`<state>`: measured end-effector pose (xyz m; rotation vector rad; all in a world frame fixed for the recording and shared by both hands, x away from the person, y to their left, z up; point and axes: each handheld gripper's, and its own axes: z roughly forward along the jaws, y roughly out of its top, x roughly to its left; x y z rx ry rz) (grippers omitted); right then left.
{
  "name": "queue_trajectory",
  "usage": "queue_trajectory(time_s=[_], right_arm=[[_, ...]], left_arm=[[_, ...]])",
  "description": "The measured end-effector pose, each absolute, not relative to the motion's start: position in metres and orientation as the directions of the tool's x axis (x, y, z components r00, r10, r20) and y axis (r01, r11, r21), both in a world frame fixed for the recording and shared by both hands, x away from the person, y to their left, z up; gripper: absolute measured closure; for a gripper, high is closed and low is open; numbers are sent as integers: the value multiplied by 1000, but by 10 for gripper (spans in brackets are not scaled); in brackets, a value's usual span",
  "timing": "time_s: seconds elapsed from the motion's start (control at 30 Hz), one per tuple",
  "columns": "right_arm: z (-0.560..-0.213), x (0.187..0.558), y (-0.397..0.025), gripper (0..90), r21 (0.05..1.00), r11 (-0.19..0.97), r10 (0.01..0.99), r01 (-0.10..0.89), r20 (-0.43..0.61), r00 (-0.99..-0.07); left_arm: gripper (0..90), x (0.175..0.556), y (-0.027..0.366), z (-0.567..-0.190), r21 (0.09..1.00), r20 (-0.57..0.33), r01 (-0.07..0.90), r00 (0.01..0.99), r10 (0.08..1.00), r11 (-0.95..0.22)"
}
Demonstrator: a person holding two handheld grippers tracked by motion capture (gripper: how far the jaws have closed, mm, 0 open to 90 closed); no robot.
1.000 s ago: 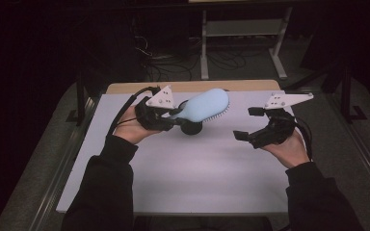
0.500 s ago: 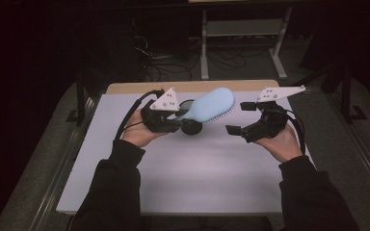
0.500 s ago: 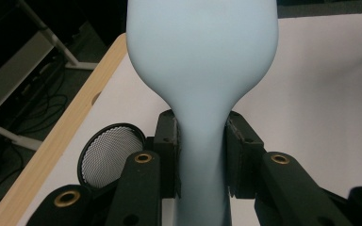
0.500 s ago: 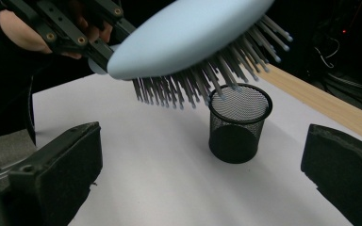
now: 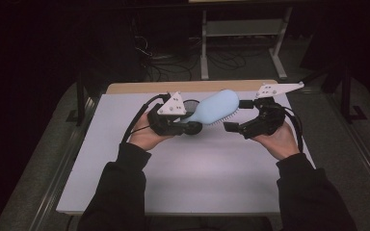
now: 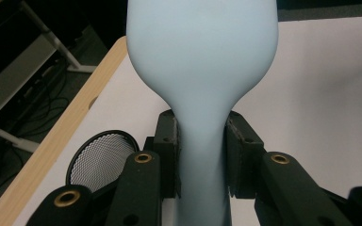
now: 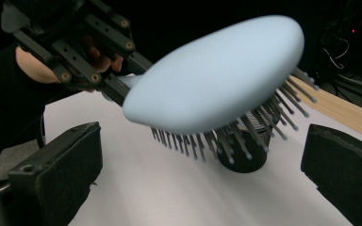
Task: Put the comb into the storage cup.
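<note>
A light blue hairbrush [image 5: 217, 107] is held in the air over the white table top [image 5: 183, 178], bristles down. My left gripper [image 5: 192, 122] is shut on its narrow handle [image 6: 200, 155], one pad on each side. The brush head [image 7: 217, 75] slants up to the right. My right gripper [image 5: 238, 115] is open at the tip of the head, its two jaws spread wide to either side below the bristles [image 7: 200, 179], not touching them. My left gripper [image 7: 75, 42] also appears beyond the brush in the right gripper view.
A black mesh cup [image 5: 191, 104] stands on the table just behind the brush [image 7: 242, 150], close beside my left jaws [image 6: 101, 160]. A wooden strip [image 5: 183, 86] runs along the far table edge. Cables and a metal stand [image 5: 241, 29] lie on the floor beyond.
My right gripper has moved left, up to the tip of the brush head. The left gripper and brush shifted slightly right and stayed shut on the handle.
</note>
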<state>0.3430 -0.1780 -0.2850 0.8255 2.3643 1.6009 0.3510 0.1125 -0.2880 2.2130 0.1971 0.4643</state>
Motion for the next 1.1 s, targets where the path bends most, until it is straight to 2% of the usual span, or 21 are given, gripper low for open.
queue_trajectory(time_s=[0.73,1.0,1.1], right_arm=[[-281,349,-168,51,884,231,542,406,230,-808],[-281,353,-168,171,874,206,573,440,257,-778],[-282,355,-169,253,874,200,584,444,257,-770]], left_arm=[[703,351,101,-297,780,273,-15,908,319,-626],[703,352,99,-301,766,280,-8,904,322,-643],[703,352,99,-302,765,279,-5,904,325,-644]])
